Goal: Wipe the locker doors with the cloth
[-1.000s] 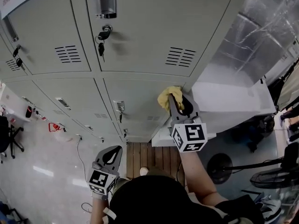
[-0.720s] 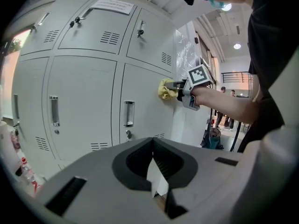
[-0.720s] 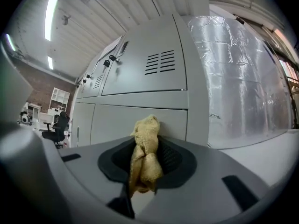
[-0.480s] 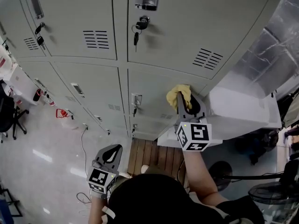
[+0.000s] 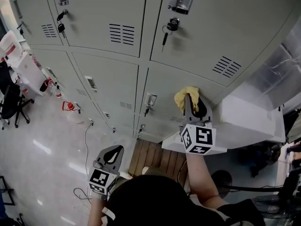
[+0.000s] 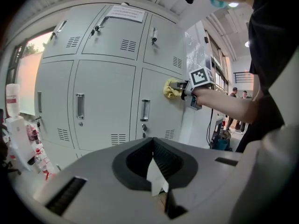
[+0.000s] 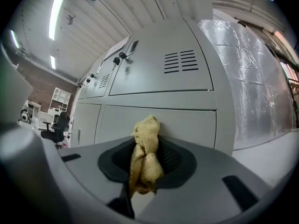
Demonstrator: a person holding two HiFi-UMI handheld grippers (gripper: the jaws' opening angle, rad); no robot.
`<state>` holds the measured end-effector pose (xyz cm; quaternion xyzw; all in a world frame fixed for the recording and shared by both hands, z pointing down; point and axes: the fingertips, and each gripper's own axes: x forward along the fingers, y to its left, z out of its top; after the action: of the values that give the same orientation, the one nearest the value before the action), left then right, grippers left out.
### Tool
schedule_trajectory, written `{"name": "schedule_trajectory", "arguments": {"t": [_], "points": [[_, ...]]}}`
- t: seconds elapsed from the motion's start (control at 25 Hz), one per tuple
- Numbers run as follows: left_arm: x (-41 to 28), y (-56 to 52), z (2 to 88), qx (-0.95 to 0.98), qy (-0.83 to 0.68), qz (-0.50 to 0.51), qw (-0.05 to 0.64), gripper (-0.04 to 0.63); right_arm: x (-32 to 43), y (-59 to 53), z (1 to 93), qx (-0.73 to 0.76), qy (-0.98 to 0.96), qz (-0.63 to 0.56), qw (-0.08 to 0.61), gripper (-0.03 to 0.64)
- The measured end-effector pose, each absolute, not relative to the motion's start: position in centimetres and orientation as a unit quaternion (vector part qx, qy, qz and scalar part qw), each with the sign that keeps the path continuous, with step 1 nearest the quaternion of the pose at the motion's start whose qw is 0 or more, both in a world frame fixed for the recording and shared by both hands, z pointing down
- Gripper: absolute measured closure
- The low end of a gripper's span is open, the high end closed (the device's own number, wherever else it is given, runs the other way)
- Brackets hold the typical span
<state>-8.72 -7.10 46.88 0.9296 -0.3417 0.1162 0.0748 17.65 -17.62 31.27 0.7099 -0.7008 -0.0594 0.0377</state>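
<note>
A: Largest first. What is filling the frame?
B: Grey lockers (image 5: pixel 101 13) are taking up most of the head view, with the top row running off the upper edge. A silver foil sheet (image 5: pixel 282 65) is showing at the right, also cut off.
A: Below them?
B: Pale floor (image 5: pixel 42 149) and a wooden pallet (image 5: pixel 150 157). The pallet is lying partly hidden behind the person's head (image 5: pixel 155 201).
A: Right side?
B: The right gripper (image 5: pixel 190 100) is reaching out to a locker door (image 5: pixel 164 86), the one under the keyed door. Its jaws are clamping on the yellow cloth (image 5: pixel 184 96). The cloth's bunched end is pressing against that door near its right edge. The part down between the jaws is lying out of sight.
A: Left?
B: The left gripper (image 5: pixel 114 150) is hanging low over the floor, well apart from the lockers. Its jaws are sitting together with nothing between them.
A: Small items?
B: Keys (image 5: pixel 164 36) are dangling from the lock above. A paper label (image 6: pixel 125 14) is showing on an upper door, print too small to read.
</note>
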Motion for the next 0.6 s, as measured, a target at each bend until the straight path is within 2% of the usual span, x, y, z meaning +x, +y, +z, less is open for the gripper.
{"name": "schedule_trajectory", "arguments": {"t": [0.6], "points": [[-11.6, -7.0, 46.7, 0.914, -0.383, 0.112, 0.079, 0.588, 8.9, -21.5, 31.5, 0.631, -0.772, -0.059, 0.044, 0.511]]}}
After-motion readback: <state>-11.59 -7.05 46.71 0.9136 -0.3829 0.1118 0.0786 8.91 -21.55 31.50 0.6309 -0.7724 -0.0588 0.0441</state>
